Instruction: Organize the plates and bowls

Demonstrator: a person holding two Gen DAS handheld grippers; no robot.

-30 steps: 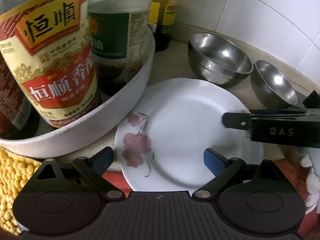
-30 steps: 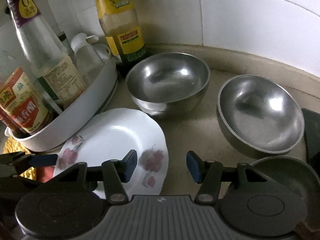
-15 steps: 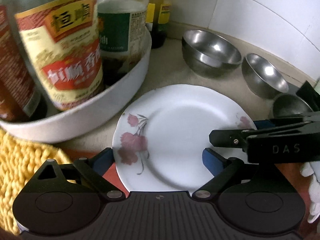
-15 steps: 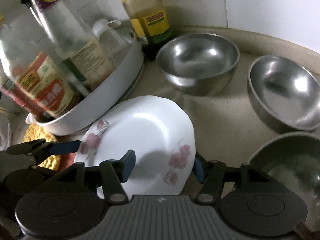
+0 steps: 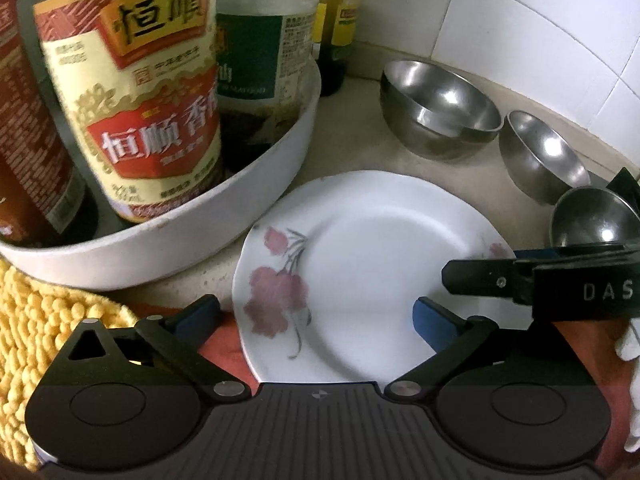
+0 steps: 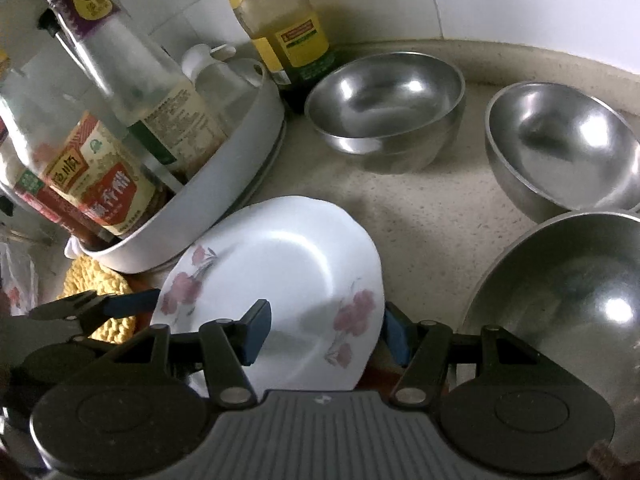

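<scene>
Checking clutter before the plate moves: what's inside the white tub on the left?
The white tub holds upright sauce bottles: a red-and-yellow labelled vinegar bottle, a green-labelled bottle, and a clear tall-necked bottle. The tub's wall hides their bases and its floor.

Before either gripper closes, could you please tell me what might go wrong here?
1. The right gripper straddles the floral plate's rim; a thin edge grip may slip.
2. The plate sits close to the white tub of bottles, so lifting could knock it.
3. The left gripper is near; they could collide.
</scene>
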